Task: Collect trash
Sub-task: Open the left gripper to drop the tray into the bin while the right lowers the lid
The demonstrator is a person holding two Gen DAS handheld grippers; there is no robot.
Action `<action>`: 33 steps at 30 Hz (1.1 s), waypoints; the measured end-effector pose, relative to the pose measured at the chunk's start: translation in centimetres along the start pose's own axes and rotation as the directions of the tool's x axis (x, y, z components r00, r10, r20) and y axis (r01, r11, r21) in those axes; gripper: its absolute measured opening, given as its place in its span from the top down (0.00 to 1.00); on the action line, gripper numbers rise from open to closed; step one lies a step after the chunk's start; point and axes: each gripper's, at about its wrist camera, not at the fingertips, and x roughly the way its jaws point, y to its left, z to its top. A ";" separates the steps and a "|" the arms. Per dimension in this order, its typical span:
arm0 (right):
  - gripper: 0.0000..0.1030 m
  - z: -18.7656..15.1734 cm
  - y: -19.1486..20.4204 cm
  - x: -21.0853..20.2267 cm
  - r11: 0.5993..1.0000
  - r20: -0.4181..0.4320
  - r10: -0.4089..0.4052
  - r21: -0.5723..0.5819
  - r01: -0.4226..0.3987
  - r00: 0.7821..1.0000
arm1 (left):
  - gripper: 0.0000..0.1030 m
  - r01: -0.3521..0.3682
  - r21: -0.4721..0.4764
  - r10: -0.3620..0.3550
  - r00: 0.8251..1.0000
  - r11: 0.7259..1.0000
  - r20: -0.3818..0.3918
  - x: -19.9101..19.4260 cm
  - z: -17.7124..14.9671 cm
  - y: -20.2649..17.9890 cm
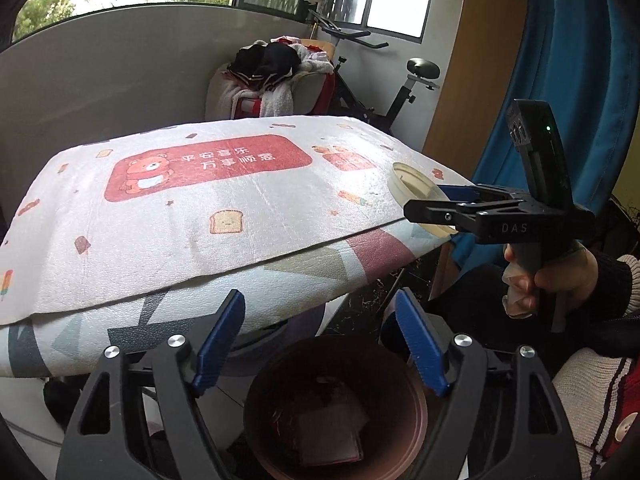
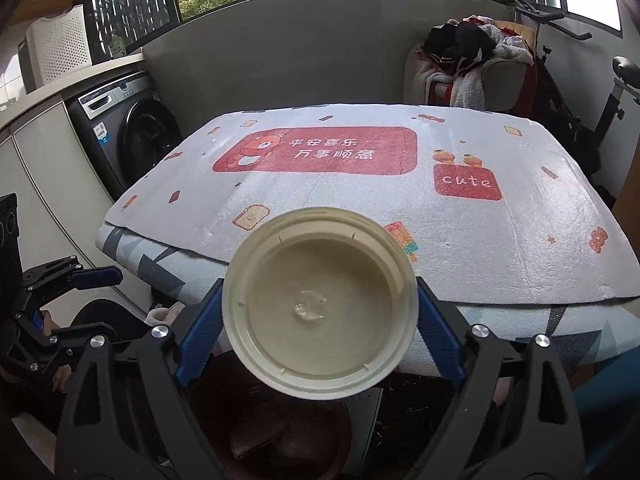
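Left wrist view: the left hand-held gripper [image 1: 320, 344] sits at bottom centre, its two blue pads [image 1: 218, 340] spread wide with nothing between them. Directly under it, one dark round trash bin [image 1: 408, 412] with paper scraps inside. One tabletop [image 1: 120, 332] fills the middle, covered by one white mat [image 1: 160, 220] printed with a red bear panel bearing "平安喜乐 万事顺意". At right of frame, one hand [image 1: 560, 276] grips the right hand-held gripper [image 1: 432, 204], marked "DAS", which carries one cream lid [image 1: 416, 184] at the mat's right edge. One exercise bike [image 1: 404, 92] stands at upper right.

Right wrist view: the right hand-held gripper [image 2: 320, 316] pinches the lid [image 2: 320, 304] across its rim at bottom centre, hollow side to the camera, in front of the tabletop's near edge. The bin [image 2: 280, 440] shows dimly below. Only here: a red "cute" patch [image 2: 467, 181] on the mat [image 2: 480, 248], one washing machine [image 2: 128, 128] at left, and the left hand-held gripper [image 2: 96, 276] seen from the side at lower left.
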 end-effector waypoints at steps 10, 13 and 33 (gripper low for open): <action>0.15 -2.4 2.7 1.6 0.998 -0.073 0.036 -0.058 -0.040 0.997 | 0.06 -0.140 -0.031 0.143 0.986 0.990 0.082 -2.0 -0.7 1.2; 0.15 -3.7 4.1 2.4 0.993 -0.116 0.041 -0.103 -0.053 0.992 | 0.06 -0.165 -0.061 0.169 0.982 0.984 0.087 -2.2 -0.8 1.8; 0.12 -6.1 5.8 5.1 0.984 -0.239 0.002 -0.171 -0.044 0.971 | 0.06 -0.173 -0.072 0.175 0.984 0.982 0.017 -0.9 -1.2 1.7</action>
